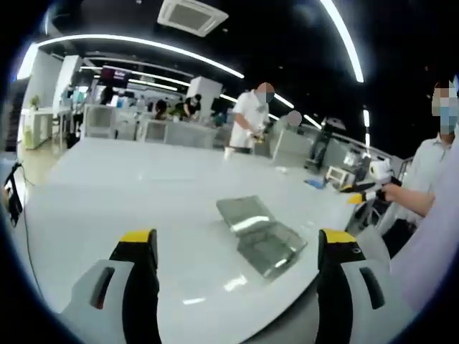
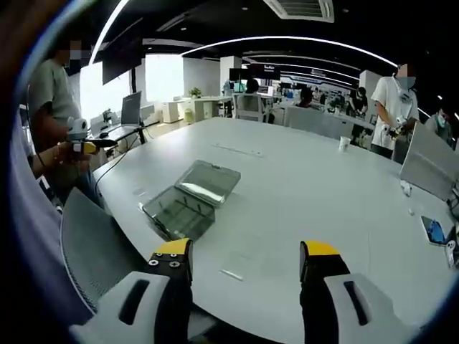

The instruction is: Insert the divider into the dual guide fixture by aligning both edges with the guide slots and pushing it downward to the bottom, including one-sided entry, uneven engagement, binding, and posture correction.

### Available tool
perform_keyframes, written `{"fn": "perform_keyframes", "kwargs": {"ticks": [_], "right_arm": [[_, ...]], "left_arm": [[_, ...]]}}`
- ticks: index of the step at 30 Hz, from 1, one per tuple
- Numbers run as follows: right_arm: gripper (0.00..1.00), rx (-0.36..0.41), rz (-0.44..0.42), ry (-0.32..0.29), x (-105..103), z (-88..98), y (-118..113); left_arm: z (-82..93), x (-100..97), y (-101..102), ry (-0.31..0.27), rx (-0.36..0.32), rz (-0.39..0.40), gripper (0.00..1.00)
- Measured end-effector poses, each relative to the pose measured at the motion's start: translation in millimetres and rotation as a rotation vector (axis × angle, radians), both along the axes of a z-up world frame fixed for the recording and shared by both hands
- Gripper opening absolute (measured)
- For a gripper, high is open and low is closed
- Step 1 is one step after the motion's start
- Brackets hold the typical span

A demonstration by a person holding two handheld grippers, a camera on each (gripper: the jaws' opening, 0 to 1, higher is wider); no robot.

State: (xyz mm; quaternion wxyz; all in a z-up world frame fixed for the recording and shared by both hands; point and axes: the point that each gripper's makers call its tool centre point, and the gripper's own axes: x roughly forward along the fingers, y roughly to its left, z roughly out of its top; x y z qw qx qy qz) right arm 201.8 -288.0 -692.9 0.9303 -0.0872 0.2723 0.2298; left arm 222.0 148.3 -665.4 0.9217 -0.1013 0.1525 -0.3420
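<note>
A clear plastic case (image 1: 262, 233) lies open on the white table (image 1: 143, 186), lid folded back, with faint partitions inside its tray. In the right gripper view the same case (image 2: 190, 197) sits left of centre, just beyond the jaws. My left gripper (image 1: 237, 240) is open above the table's near edge, its yellow-tipped jaws wide apart with nothing between them, and the case is seen through the gap. My right gripper (image 2: 245, 251) is open too and holds nothing. A small pale strip (image 2: 231, 274) lies on the table (image 2: 301, 193) between its jaws; I cannot tell what it is.
A person at the table's side holds another yellow-tipped gripper (image 1: 369, 193), also seen at far left (image 2: 79, 143). A grey chair back (image 2: 93, 244) stands near the case. A phone (image 2: 434, 231), a cup (image 2: 345, 142) and a standing person (image 1: 251, 118) are farther off.
</note>
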Motion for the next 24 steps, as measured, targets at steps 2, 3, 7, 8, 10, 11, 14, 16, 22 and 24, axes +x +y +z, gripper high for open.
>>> {"fn": "perform_keyframes", "kwargs": {"ticks": [2, 3, 7, 8, 10, 11, 14, 16, 22, 24], "right_arm": [[0.58, -0.01, -0.002, 0.004, 0.2, -0.4, -0.6], [0.57, -0.018, 0.001, 0.004, 0.3, -0.8, -1.0], [0.57, -0.014, 0.001, 0.007, 0.5, -0.8, 0.5], [0.57, -0.014, 0.001, 0.007, 0.6, -0.8, 0.7], [0.57, -0.014, 0.0, 0.009, 1.1, -1.1, 0.5], [0.57, -0.014, -0.001, 0.009, 1.4, -1.2, 0.5], [0.58, -0.012, -0.003, 0.01, 2.7, -1.7, 1.8], [0.57, -0.013, -0.008, 0.019, 3.9, -4.1, 2.9], [0.57, -0.022, -0.031, 0.043, 6.3, -8.9, 5.3], [0.57, -0.029, -0.041, 0.052, 6.1, -11.6, 2.2]], "left_arm": [[-0.1, 0.7, -0.1, -0.001, 0.0, -0.001, 0.91], [-0.1, 1.1, -0.1, -0.002, 0.001, 0.0, 0.91], [-0.4, 1.8, -0.5, -0.002, 0.004, -0.003, 0.91], [-0.3, 2.2, -0.4, -0.003, 0.003, -0.002, 0.91], [-0.2, 2.5, -0.3, -0.003, 0.002, -0.002, 0.91], [0.1, 2.4, -0.5, -0.003, 0.001, -0.002, 0.91], [-0.2, 2.4, -1.4, -0.002, 0.001, -0.005, 0.91], [0.2, 2.4, -1.8, -0.004, 0.002, -0.005, 0.91], [1.8, 1.2, -3.5, -0.011, -0.014, -0.006, 0.91], [1.0, 0.8, -4.2, -0.011, -0.014, -0.01, 0.91]]}}
